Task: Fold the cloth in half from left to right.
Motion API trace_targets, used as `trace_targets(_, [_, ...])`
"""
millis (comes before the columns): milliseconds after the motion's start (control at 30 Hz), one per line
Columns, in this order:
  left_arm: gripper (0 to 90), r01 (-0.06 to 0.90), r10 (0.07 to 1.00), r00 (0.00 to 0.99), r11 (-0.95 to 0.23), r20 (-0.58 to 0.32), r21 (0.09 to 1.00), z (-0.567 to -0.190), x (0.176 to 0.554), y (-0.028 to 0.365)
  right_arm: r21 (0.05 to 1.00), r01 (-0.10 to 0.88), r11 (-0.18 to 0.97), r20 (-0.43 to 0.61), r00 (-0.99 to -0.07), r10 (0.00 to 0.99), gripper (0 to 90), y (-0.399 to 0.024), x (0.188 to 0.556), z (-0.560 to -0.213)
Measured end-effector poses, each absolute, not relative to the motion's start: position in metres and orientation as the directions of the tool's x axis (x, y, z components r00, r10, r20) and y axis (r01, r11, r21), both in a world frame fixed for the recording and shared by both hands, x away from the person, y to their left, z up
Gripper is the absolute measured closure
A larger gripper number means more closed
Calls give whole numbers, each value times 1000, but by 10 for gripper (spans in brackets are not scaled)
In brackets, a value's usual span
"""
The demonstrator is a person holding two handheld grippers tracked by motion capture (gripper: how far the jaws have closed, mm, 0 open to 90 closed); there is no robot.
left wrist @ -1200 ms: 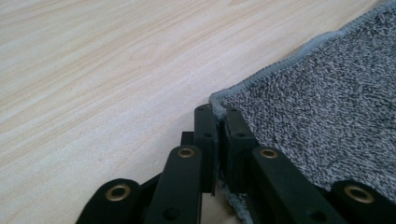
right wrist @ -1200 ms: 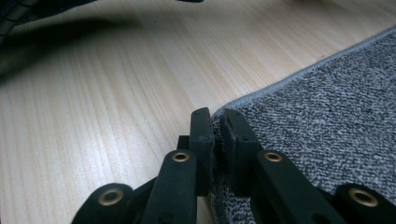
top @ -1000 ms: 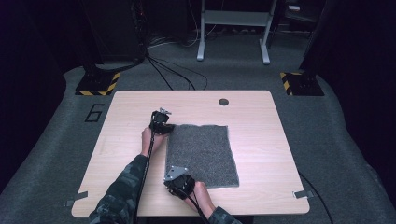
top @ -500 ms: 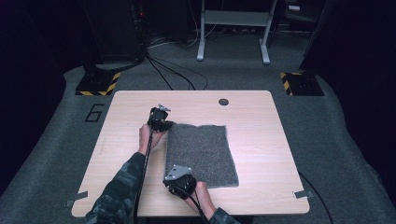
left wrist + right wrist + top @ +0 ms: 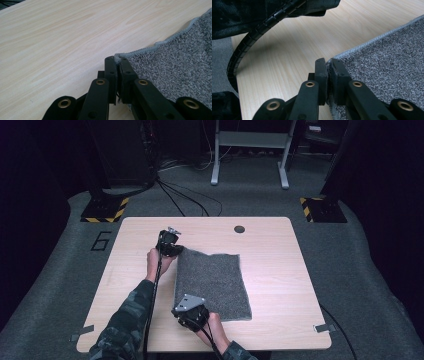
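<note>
Since 1 s ago: left gripper (image 5: 170, 245) has crept a bit toward the table's far-left, dragging its corner of the grey cloth (image 5: 215, 282) with it; right gripper (image 5: 191, 311) approx. same spot near the front edge.

L gripper (image 5: 117, 61): jaws together, clamped on the cloth's far-left corner; stitched hem pokes up betw. the tips in left gripper view. R gripper (image 5: 327, 62): jaws together too, clamped on the near-left corner, hem pinched betw. pads; ribbed cable arcs across above in right gripper view.

Cloth lies flat on the wooden table (image 5: 280, 250), roughly centre, both left corners held, right side free; far edge looks slightly uneven, w/ a small step in it near the right end.

Judgement: step in hand is prob. lifting the left edge to fold it over to the right. To do it well: keep both grips deep on the hem; raise both corners together at even height; keep the edge taut betw. grippers so no sag; carry across and land left corners on right corners, edges aligned; release only once flat. Risk: one corner slipping, skewed fold.

Small dark round cap (image 5: 239, 228) sits in the table near the far edge, well apart from cloth.
</note>
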State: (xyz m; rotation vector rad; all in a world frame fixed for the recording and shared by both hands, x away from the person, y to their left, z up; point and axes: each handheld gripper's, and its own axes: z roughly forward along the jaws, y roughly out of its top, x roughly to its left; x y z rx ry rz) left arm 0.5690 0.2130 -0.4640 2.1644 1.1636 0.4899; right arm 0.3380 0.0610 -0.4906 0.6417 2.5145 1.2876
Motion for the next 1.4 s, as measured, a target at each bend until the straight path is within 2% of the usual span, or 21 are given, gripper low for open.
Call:
trace_targets(367, [865, 604, 849, 526, -417, 54, 678, -446, 570, 225, 826, 210, 523, -60, -890, 453, 844, 76, 338, -476])
trace_targets(633, [864, 604, 850, 525, -416, 54, 680, -438, 571, 229, 835, 202, 512, -63, -889, 453, 843, 80, 338, -469])
trace_targets(1400, [863, 579, 859, 494, -441, 135, 685, -410, 571, 240, 864, 182, 470, -57, -892, 449, 842, 91, 342, -452])
